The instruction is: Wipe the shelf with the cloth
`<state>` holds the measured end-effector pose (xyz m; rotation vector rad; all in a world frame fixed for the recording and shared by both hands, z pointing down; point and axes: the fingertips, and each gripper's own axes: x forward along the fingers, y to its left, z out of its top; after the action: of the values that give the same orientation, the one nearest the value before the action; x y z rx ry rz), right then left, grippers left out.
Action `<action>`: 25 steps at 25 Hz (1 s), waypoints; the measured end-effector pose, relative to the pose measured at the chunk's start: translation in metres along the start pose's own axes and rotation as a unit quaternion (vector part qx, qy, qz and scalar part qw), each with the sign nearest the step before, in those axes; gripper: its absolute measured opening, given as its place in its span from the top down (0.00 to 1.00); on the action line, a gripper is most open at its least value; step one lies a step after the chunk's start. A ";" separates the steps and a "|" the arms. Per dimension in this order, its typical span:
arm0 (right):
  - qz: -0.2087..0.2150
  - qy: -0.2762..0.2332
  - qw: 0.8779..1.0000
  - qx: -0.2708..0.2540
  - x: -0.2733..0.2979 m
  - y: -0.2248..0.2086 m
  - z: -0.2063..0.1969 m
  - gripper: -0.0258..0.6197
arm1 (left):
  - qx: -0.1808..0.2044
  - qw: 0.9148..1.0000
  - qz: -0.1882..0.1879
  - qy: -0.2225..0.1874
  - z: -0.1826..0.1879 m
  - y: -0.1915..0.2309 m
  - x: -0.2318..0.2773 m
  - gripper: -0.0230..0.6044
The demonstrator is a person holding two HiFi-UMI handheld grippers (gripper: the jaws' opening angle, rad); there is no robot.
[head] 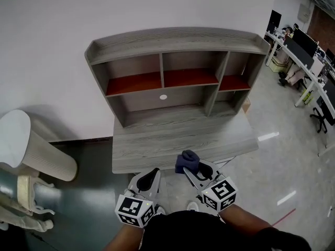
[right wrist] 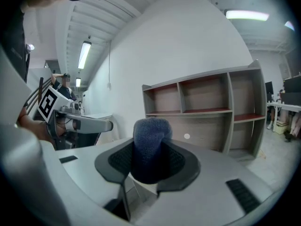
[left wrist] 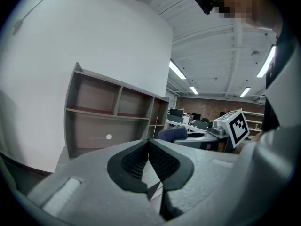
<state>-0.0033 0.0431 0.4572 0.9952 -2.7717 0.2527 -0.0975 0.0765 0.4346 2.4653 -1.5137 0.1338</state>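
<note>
One ribbed post flanks shelf — right gripper grips cloth.

I saw a dark blue cloth, a shelf of grey wood grain with red-brown boards inside, and black-and-white square markers on my pale grey left gripper and right gripper.

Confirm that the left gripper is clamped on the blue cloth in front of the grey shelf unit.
Wrong gripper. The right gripper is clamped on the blue cloth in front of the grey shelf unit, as the right gripper view shows. The left gripper has its jaws together with nothing between them.
</note>
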 end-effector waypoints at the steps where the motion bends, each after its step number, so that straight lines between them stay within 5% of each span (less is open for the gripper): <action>1: -0.001 0.000 1.000 -0.001 0.002 0.002 0.000 0.74 | -0.002 1.000 0.000 0.001 0.000 0.003 0.000 0.95; 25: -0.020 -0.005 1.000 0.003 0.011 -0.003 0.000 0.74 | -0.002 1.000 -0.014 0.007 -0.001 0.016 0.009 0.95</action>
<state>-0.0101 0.0342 0.4602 1.0553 -2.7574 0.2525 -0.1076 0.0627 0.4402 2.4752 -1.4731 0.1414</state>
